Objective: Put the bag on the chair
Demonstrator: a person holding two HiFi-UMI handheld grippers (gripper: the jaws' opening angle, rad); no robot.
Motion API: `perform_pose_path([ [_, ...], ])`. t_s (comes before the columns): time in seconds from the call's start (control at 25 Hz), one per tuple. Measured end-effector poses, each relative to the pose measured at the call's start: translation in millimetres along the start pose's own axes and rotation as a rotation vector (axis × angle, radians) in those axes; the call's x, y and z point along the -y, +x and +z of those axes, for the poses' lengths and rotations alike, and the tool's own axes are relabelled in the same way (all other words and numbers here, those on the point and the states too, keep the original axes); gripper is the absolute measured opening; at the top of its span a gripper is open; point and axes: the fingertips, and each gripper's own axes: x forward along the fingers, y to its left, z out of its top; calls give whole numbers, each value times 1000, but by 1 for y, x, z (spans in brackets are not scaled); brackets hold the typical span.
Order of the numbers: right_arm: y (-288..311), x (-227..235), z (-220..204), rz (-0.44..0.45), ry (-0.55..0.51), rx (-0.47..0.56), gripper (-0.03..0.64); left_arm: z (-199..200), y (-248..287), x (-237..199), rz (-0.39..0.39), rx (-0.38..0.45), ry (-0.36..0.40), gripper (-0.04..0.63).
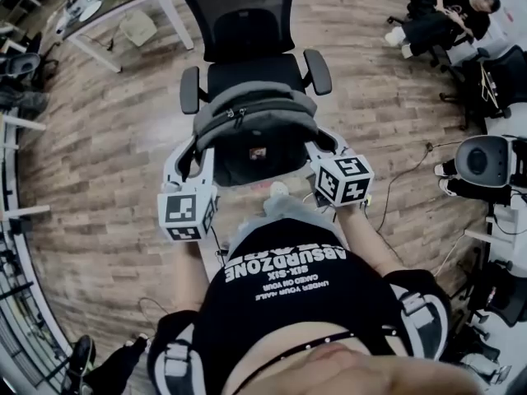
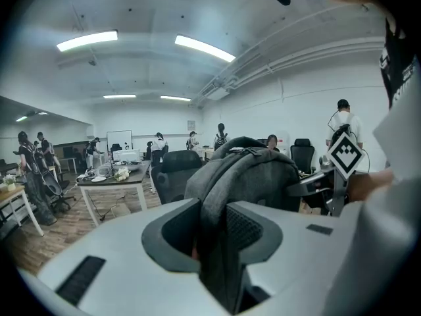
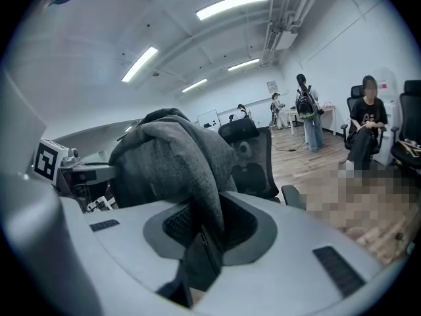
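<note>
A grey backpack [image 1: 255,122] hangs between my two grippers, just in front of the black office chair [image 1: 247,56], whose seat shows beyond the bag's top. My left gripper [image 1: 196,156] is shut on the bag's left side, and my right gripper [image 1: 323,145] is shut on its right side. In the left gripper view grey fabric [image 2: 247,176] is pinched between the jaws of the left gripper [image 2: 217,239], with the chair [image 2: 172,171] behind. In the right gripper view a fold of the bag [image 3: 174,153] runs down into the jaws of the right gripper [image 3: 207,232], and the chair [image 3: 255,158] stands close beyond.
A white table [image 1: 123,11] with clutter stands at the far left on the wooden floor. A seated person [image 1: 449,11] and another chair [image 1: 486,161] are at the right, with cables [image 1: 408,171] on the floor. Several people stand at desks farther back in the room.
</note>
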Motion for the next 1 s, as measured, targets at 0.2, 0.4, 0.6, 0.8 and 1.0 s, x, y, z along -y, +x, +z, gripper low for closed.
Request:
perform_pose_path([
  [0.2,15,13,11,30,0,-1,81,7,20,-3,40,5,-12,109],
  [0.4,25,37,22,43,-11,3,83,12,41,6,67,1,-21,109],
  [0.6,30,44,28,49,-40,4,83,10,48,8,83,-11,-41,109],
  [0.8,31,48,23,40,-39,-2,83,6,51,11,84,-26,-40,109],
  [1.0,36,51,16,23,-23,-14,83,-1,60,8,68,-44,-43,109],
])
